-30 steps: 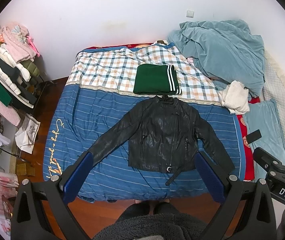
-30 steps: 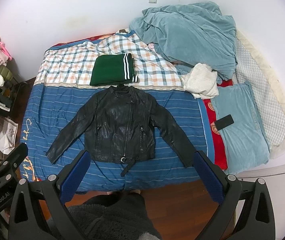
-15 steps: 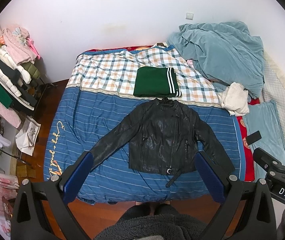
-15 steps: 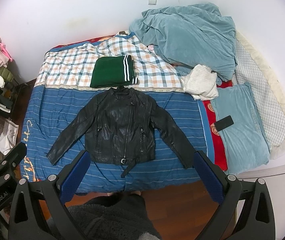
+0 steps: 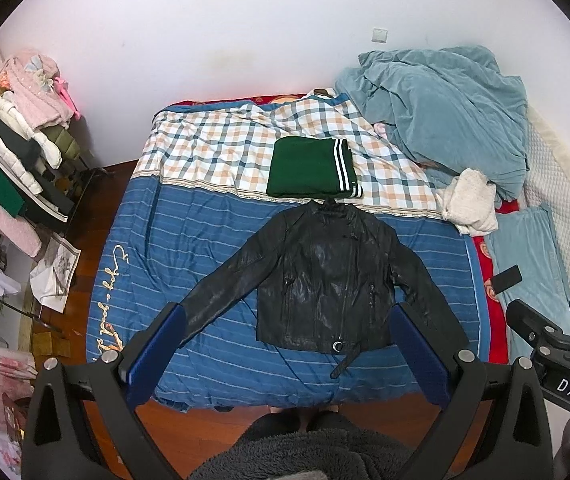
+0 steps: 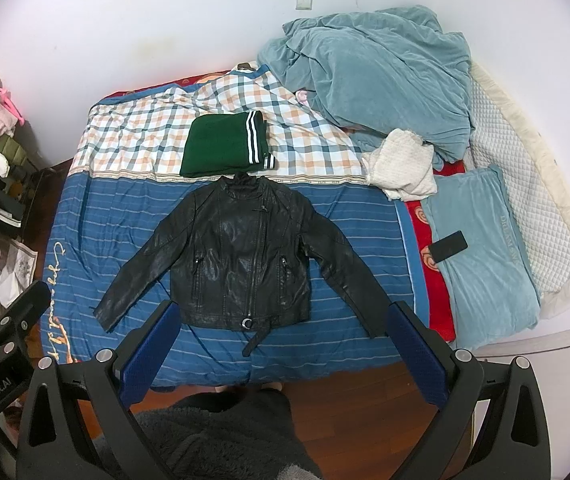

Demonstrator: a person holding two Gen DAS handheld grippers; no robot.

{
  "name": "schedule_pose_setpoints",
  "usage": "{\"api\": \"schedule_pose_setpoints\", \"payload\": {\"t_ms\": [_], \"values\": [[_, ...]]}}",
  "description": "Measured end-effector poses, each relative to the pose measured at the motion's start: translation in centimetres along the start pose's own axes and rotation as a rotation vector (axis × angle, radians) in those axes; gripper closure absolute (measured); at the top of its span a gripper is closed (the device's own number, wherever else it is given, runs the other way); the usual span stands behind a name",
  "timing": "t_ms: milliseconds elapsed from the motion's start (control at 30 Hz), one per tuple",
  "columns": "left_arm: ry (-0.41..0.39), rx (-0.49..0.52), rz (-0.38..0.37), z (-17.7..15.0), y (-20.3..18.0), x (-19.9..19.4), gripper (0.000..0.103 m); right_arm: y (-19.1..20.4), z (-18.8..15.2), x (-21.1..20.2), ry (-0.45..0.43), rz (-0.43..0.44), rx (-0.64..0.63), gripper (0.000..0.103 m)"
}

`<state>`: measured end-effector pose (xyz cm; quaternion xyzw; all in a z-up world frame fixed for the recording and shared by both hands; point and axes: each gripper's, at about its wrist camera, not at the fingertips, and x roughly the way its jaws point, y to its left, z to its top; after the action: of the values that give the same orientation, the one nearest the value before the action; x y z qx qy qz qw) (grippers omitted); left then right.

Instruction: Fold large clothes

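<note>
A black leather jacket (image 5: 321,276) lies flat, front up, on the blue striped bedspread (image 5: 189,240), sleeves spread out to both sides, belt end hanging at the hem. It also shows in the right wrist view (image 6: 241,256). My left gripper (image 5: 285,332) is open and empty, held high above the bed's near edge. My right gripper (image 6: 281,332) is open and empty at the same height. Neither touches the jacket.
A folded green garment with white stripes (image 5: 309,168) lies just beyond the jacket's collar. A teal blanket heap (image 5: 441,108), a white garment (image 5: 469,204), a teal pillow (image 6: 481,256) and a black phone (image 6: 449,246) lie at right. A clothes rack (image 5: 9,160) stands left.
Both grippers have drifted slightly back and up, so the jacket sits a little lower in both views. Nothing on the bed has moved.
</note>
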<state>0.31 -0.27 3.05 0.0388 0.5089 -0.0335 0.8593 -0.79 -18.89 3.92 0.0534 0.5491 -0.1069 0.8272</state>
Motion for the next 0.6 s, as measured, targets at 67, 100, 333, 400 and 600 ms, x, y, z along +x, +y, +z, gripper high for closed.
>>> {"api": "schedule_pose_setpoints", "payload": {"t_ms": [67,100,333,400,600], "values": [[0.0,-0.003,-0.004,0.2,-0.1,0.1,0.0,0.0,-0.2,0.2,-0.001,-0.002,-0.002,0.0],[-0.002,-0.003,-0.003,0.3,-0.1,0.1,0.0,0.0,-0.1,0.0,-0.002,-0.001,-0.001,0.0],[-0.084,-0.005,0.069,2.2,-0.2,4.0,0.0,-1.4,0.8,3.0,-0.014,0.02,0.038,0.0],[-0.094,-0.003,0.1,2.2,-0.5,6.7,0.0,-3.0,1.4,5.5,-0.026,0.06,0.097,0.0],[-0.029,0.008,0.162,1.1,-2.7,17.7,0.0,-10.8,0.2,18.1,0.045,0.141,0.415,0.0]]}}
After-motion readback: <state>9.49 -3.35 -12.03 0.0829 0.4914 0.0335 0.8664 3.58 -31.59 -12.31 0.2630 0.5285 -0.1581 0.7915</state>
